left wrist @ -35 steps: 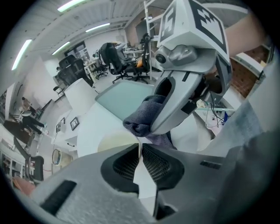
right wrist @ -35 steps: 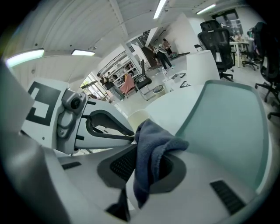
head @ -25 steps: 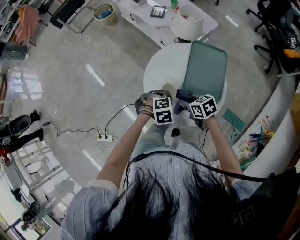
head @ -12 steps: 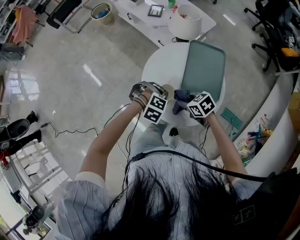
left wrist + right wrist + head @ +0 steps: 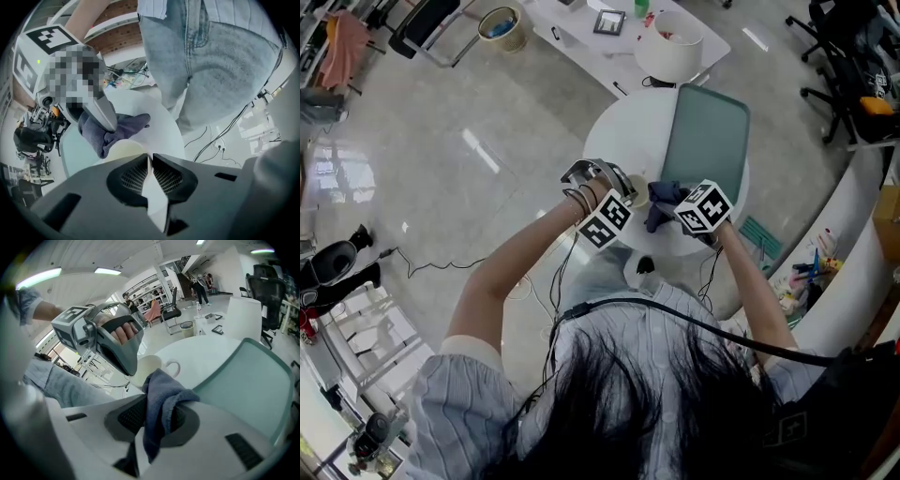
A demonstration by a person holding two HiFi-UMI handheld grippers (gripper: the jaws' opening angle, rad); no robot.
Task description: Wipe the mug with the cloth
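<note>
Round white surface [image 5: 623, 131], teal tray [image 5: 708, 131] at rear: left gripper [image 5: 151, 161] fingers closed on cream mug [image 5: 151, 370], apparently at its wall; right gripper [image 5: 159, 416] fingers clamp grey-blue cloth [image 5: 161, 397], just beside the mug's handle side.

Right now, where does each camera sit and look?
Head view: on person's head, looking down at round white table; hair, arms show.
Left gripper view: rides left gripper, faces person's jeans; jaws pinch cream mug.
Right gripper view: rides right gripper, faces office; left hand shows; jaws hold blue-grey cloth.
Shared: both gripper views see mug, cloth.
</note>
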